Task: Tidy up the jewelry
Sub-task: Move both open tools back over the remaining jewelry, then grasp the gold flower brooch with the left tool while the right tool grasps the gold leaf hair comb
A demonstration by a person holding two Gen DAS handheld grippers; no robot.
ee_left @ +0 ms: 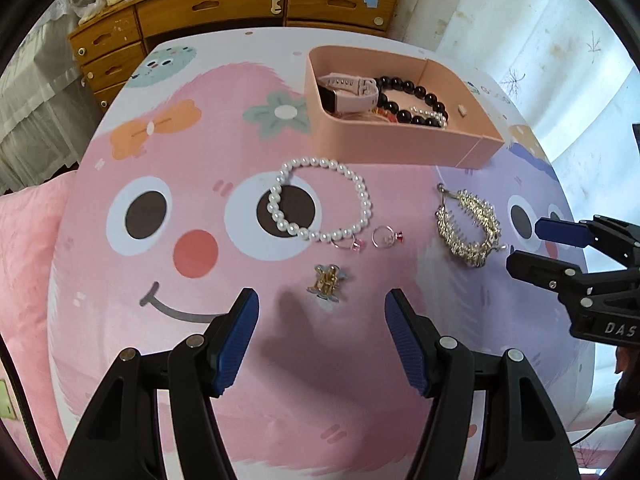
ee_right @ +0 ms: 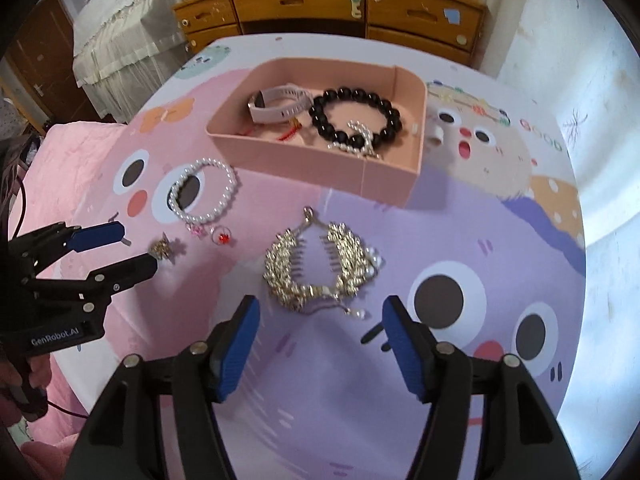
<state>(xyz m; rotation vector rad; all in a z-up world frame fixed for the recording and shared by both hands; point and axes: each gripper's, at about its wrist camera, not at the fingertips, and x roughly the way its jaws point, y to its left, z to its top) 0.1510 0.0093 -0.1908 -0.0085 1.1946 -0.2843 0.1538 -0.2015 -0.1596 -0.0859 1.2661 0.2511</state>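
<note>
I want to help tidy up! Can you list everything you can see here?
pink box: 1, pink, far middle of table
watch: 1, pale pink strap, inside box, left part
black bead bracelet: 1, black, inside box
small silver bead piece: 1, silvery, inside box, partly over black beads
pearl bracelet: 1, white, on table in front of box
rings: 2, thin metal with pink and red stones, beside pearls
gold brooch: 1, gold, nearest left gripper
gold hair comb: 1, gold, before right gripper
wooden dresser: 1, brown, behind table
left gripper: 1, black with blue pads, jaws open
right gripper: 1, same, jaws open
</note>
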